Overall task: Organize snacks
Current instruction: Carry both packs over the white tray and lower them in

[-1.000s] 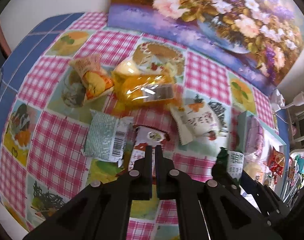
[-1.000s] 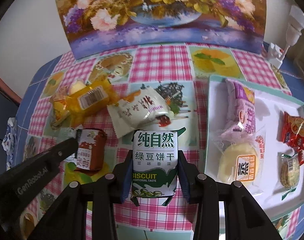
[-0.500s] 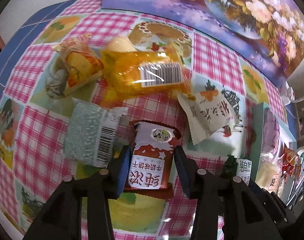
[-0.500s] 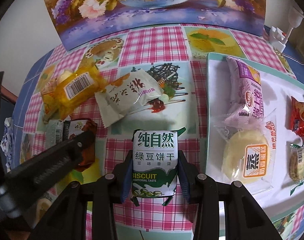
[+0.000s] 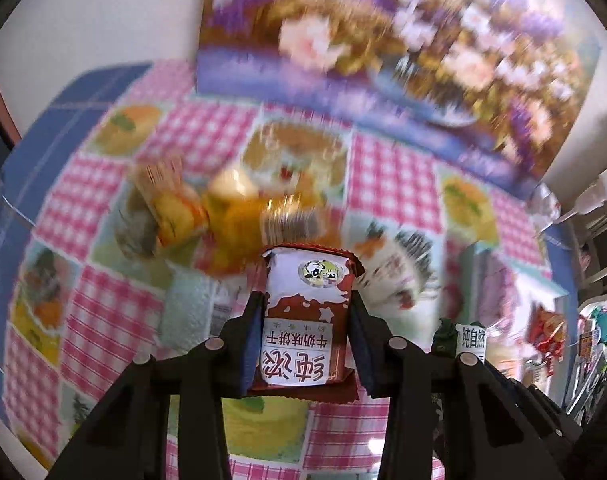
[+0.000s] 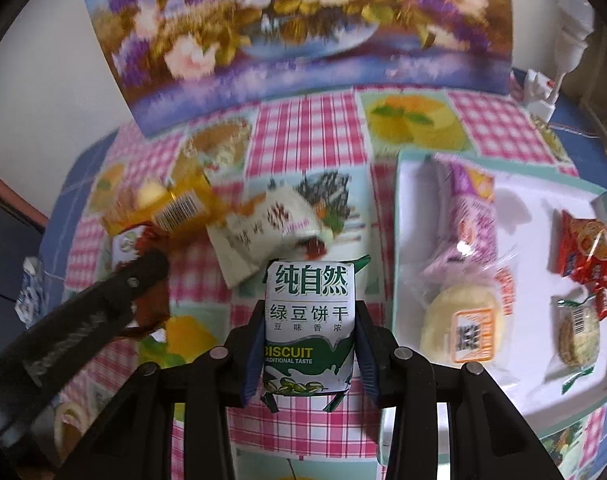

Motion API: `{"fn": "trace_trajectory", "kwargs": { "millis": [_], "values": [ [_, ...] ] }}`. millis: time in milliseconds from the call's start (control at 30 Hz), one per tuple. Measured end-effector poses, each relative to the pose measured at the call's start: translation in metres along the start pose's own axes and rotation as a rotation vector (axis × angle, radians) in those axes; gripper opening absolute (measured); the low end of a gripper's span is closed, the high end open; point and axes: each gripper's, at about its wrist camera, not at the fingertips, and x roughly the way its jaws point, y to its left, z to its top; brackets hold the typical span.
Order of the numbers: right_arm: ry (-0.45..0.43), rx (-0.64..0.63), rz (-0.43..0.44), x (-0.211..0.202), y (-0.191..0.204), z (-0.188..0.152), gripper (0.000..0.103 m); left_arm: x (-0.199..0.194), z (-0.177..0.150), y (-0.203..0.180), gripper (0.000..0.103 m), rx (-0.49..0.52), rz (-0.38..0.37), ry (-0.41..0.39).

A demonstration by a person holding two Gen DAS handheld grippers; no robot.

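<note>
A: Between the two fingers of the left gripper (image 5: 305, 336) sits now the brown biscuit pack (image 5: 303, 320). A second ago this gripper was pressed together with nothing inside; then it spread over the pack, and its jaws have just been closing, so the pads press on both sides.

B: Is the pack off the worktop (image 5: 115, 320)?

A: I judge yes. It stands upright in the grip and the cloth behind is blurred, so the hand seems to lift.

B: And the right gripper (image 6: 309, 340)?

A: It is clamped on the green biscuit pack (image 6: 309, 320), the same as before. Both hands are now loaded.

B: What does it mean for the task?

A: Probably both packs go next to the white tray (image 6: 543, 404) on the right, where four snacks lie already. The yellow bag (image 6: 175, 204) and the white pack (image 6: 263, 236) remain on the worktop.
</note>
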Motion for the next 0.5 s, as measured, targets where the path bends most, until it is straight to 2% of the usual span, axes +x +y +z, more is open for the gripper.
{"fn": "trace_trajectory", "kwargs": {
  "millis": [267,500],
  "values": [
    [-0.096,0.082,-0.019,-0.043,-0.026,0.013,0.043,-0.044,0.008,-0.027,0.042,0.038,-0.055,-0.103],
    [-0.147,0.228,-0.113,-0.075,-0.090,0.017,0.042,-0.072,0.001,-0.081,0.042,0.137,-0.125,-0.163]
  ]
}}
